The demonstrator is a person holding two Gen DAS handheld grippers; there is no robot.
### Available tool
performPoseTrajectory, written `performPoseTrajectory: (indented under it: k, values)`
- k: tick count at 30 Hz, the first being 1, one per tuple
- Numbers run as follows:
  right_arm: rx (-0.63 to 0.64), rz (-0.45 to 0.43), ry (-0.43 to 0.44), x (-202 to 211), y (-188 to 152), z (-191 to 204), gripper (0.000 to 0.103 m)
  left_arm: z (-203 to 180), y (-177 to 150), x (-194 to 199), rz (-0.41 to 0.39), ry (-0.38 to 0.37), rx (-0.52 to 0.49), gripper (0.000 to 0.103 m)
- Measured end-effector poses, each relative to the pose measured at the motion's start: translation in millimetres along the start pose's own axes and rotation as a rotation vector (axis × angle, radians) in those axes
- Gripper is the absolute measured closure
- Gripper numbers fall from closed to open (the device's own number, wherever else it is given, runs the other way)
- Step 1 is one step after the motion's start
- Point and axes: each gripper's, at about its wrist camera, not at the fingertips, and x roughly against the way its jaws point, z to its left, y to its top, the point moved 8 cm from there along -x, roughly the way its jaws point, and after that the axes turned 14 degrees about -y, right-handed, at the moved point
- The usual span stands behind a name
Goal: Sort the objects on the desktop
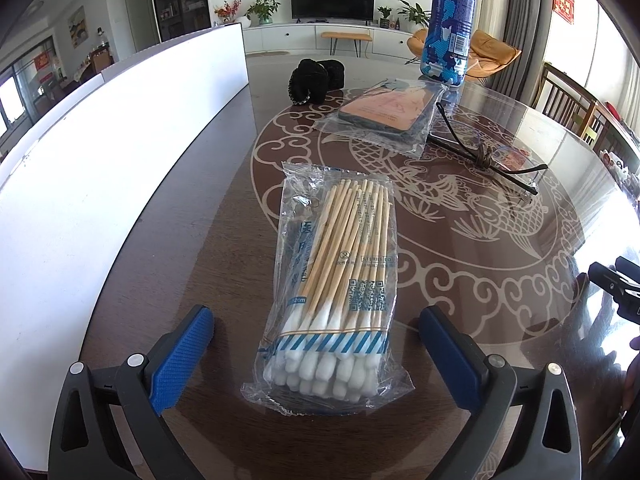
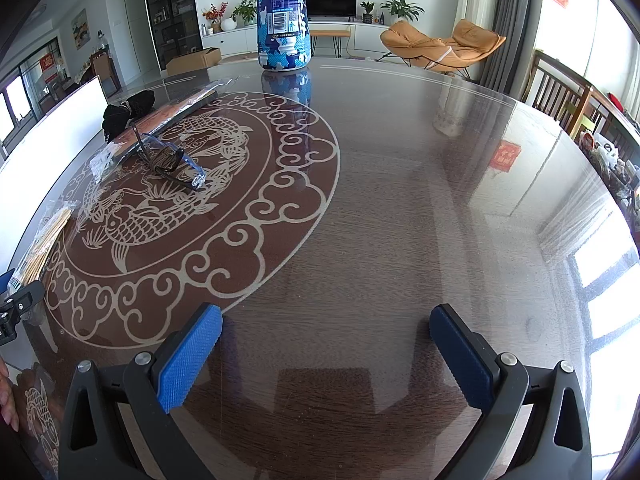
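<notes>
A clear bag of cotton swabs [image 1: 336, 284] lies on the glass-topped table, its near end between the blue pads of my open left gripper [image 1: 316, 340], untouched. Beyond it lie a bagged orange-pink flat item [image 1: 384, 110], dark-framed glasses [image 1: 486, 158], a black fabric bundle [image 1: 316, 78] and an upright blue camouflage bottle [image 1: 450, 20]. My right gripper [image 2: 326, 344] is open and empty over bare table. The right wrist view shows the bottle [image 2: 282, 16], glasses [image 2: 172, 160], black bundle [image 2: 128, 114] and swab bag [image 2: 42, 248] at the left.
A long white board [image 1: 120, 152] stands along the table's left side. The table has a carved fish medallion [image 2: 192, 200] under glass. Wooden chairs [image 2: 560, 100] stand at the right edge. The right gripper's body shows at the left wrist view's right edge [image 1: 616, 284].
</notes>
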Motion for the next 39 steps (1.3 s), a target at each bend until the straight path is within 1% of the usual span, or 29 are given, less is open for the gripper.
performPoseTrajectory:
  k: [11, 21, 22, 25, 27, 31, 34, 39]
  values:
    - [0.0, 0.0, 0.0, -0.1, -0.1, 0.0, 0.0, 0.1, -0.3, 0.3, 0.0, 0.0, 0.0, 0.0]
    - [0.001, 0.0, 0.0, -0.2, -0.4, 0.1, 0.0, 0.7, 4.8, -3.6, 0.011, -0.022, -0.02, 0.0]
    - [0.011, -0.003, 0.015, -0.1, 0.5, 1.9, 0.0, 0.8, 4.9, -3.7, 0.011, -0.022, -0.02, 0.0]
    - [0.16, -0.04, 0.122, -0.8, 8.3, 28.6, 0.0, 0.7, 4.7, -3.4, 0.01, -0.022, -0.019, 0.0]
    - [0.237, -0.057, 0.174, -4.4, 17.9, 46.7, 0.0, 0.7, 4.7, -3.6, 0.011, -0.022, -0.021, 0.0]
    - [0.339, -0.085, 0.25, -18.4, 46.9, 83.0, 0.0, 0.7, 4.5, -3.5, 0.01, -0.022, -0.02, 0.0]
    - [0.372, -0.089, 0.272, -30.6, 70.2, 109.5, 0.0, 0.8, 4.3, -3.3, 0.01, -0.022, -0.019, 0.0]
    - [0.366, -0.08, 0.266, -43.4, 98.5, 146.3, 0.001, 0.9, 4.5, -2.8, 0.009, -0.023, -0.019, 0.0]
